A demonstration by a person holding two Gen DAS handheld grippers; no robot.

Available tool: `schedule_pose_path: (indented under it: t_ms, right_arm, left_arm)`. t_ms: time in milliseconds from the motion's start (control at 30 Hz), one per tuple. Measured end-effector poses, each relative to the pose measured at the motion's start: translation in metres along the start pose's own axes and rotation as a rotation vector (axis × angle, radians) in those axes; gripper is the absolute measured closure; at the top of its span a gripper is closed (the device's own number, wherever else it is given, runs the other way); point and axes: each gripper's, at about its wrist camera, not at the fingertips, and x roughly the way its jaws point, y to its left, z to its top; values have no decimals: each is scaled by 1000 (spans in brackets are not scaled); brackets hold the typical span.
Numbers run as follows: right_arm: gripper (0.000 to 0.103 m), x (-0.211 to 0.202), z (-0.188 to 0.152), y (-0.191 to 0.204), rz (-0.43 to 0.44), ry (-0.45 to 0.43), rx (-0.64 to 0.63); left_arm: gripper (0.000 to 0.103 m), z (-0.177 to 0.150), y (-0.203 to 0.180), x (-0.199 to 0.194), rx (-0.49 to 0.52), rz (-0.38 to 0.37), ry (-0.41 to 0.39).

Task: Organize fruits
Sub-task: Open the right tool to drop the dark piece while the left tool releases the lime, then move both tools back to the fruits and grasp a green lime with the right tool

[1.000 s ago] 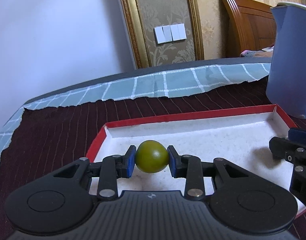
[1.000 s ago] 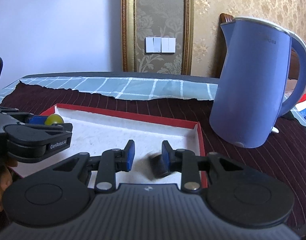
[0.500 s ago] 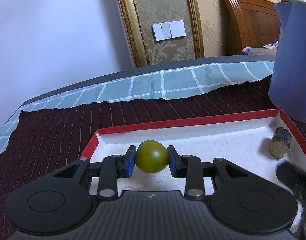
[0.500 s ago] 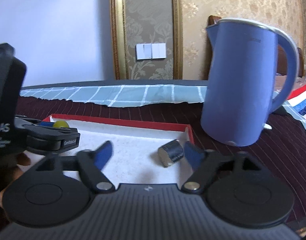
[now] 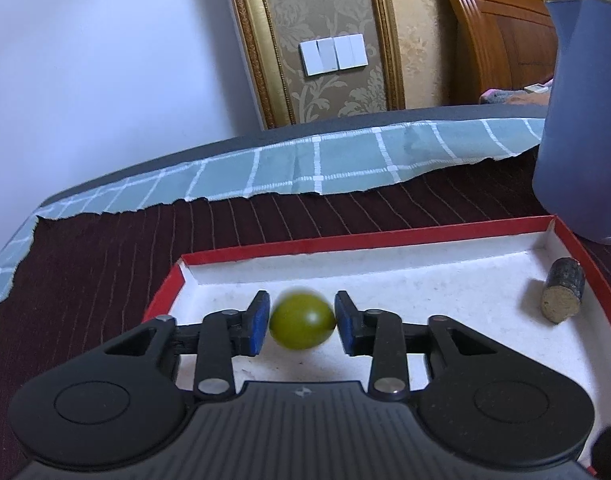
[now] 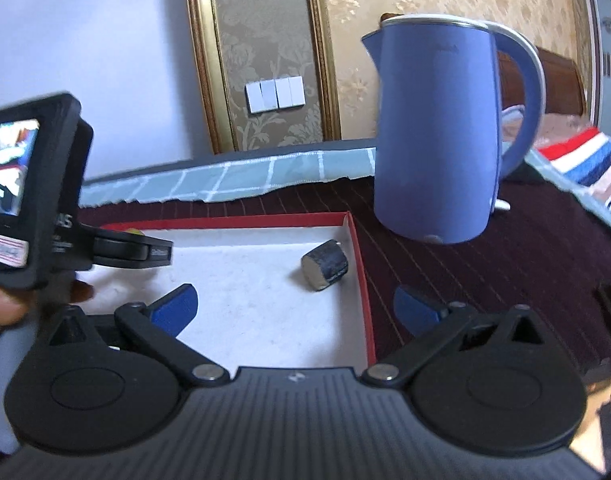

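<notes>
A round green fruit (image 5: 302,322) sits between the blue pads of my left gripper (image 5: 302,323), blurred, with a thin gap at the left pad. It hangs over the near left of a red-rimmed white tray (image 5: 385,236). A dark cylinder-shaped piece with a tan cut end (image 5: 563,296) lies on its side in the tray's right corner; it also shows in the right wrist view (image 6: 324,265). My right gripper (image 6: 295,308) is wide open and empty, just short of that piece, over the tray's right rim (image 6: 359,264). The left gripper (image 6: 133,246) shows at the left.
A tall blue electric kettle (image 6: 441,136) stands just beyond the tray's right corner on the dark maroon striped cloth (image 5: 105,264). A teal checked cloth (image 5: 305,160) lies along the far table edge. A striped red, white and blue fabric (image 6: 585,160) lies at far right.
My right gripper opened wide, released the dark piece in the tray's right corner and pulled back. My left gripper's pads spread slightly and the green fruit now looks blurred between them.
</notes>
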Motion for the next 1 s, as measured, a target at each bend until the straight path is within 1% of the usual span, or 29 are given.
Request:
schedule_pose_path:
  t_ms: [67,100,133,233,367,433,533,600,667,767,867,1000]
  right_arm:
    - [0,-9,-5,-3,25,-28,7]
    - [0,-12,-7,-4,35,-38,6]
    - [0,-16,-10,-4,42,-43,1]
    - [0,-24,-19,-5,28,-62,-8]
    - [0,-37,-35,-10,9,-81,-37]
    - [0,-42,-44,-13,44,-75,-51]
    - [0,-47,-54,-16,110,-48,-67]
    - [0,-53,-59,-17,117,-63,-68]
    - [0,-57,-61,-16,110,-62,-88]
    - [0,-64,-64,-15,99,-52,-133]
    - [0,-70,-69,-15,87,-57,-163]
    - [0,-73,-72,-16,48,-68,-181]
  left_arm:
    - [33,0,0,-2,-3,7,-10]
    - [29,-1,0,-5,-1,16,-24]
    - [28,-1,0,-7,3,26,-37]
    - [28,-2,4,-17,13,37,-50]
    - [28,-8,27,-47,-48,15,-98]
    - [28,-16,39,-64,-62,15,-112]
    - [28,-31,56,-91,-79,34,-161]
    - [28,-43,66,-107,-89,34,-188]
    - [28,-56,74,-120,-104,17,-206]
    - [28,-81,85,-131,-121,-12,-205]
    - [28,-104,93,-135,-139,-8,-187]
    - [28,-130,103,-138,-145,-16,-166]
